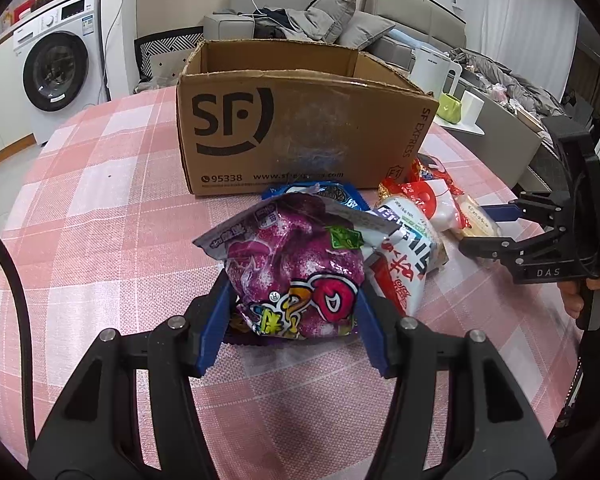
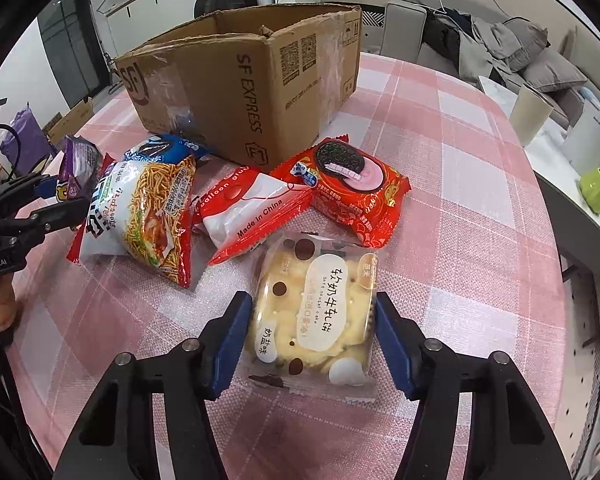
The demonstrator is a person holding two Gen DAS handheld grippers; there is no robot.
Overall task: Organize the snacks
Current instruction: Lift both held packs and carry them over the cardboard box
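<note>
Pink checked tablecloth (image 1: 99, 208) covers the round table we work at, with a washing machine (image 1: 55, 60) and a cluttered grey sofa (image 1: 324, 20) behind it. Straight ahead of both our tongs stands an open SF Express cardboard box (image 1: 300, 128), flaps up, its inside hidden from us. Our left gripper (image 1: 291, 320) has its blue pads pressed against both sides of a purple snack bag (image 1: 295, 276), which it grips and which stands up between the fingers. Just to the right of that bag lies a noodle snack packet (image 2: 139, 208), leaning against a blue Oreo pack (image 2: 171, 146) that sits beyond it, close to the box. Between our two tongs, further on, rest a red and white balloon packet (image 2: 243, 208) and a red Oreo pack (image 2: 356, 196), overlapping at one corner. Our right gripper (image 2: 314, 344) is spread wide around a soft nougat cake packet (image 2: 320, 312) lying flat on the cloth; its pads sit just beside the wrapper edges, and we cannot tell whether they touch.
</note>
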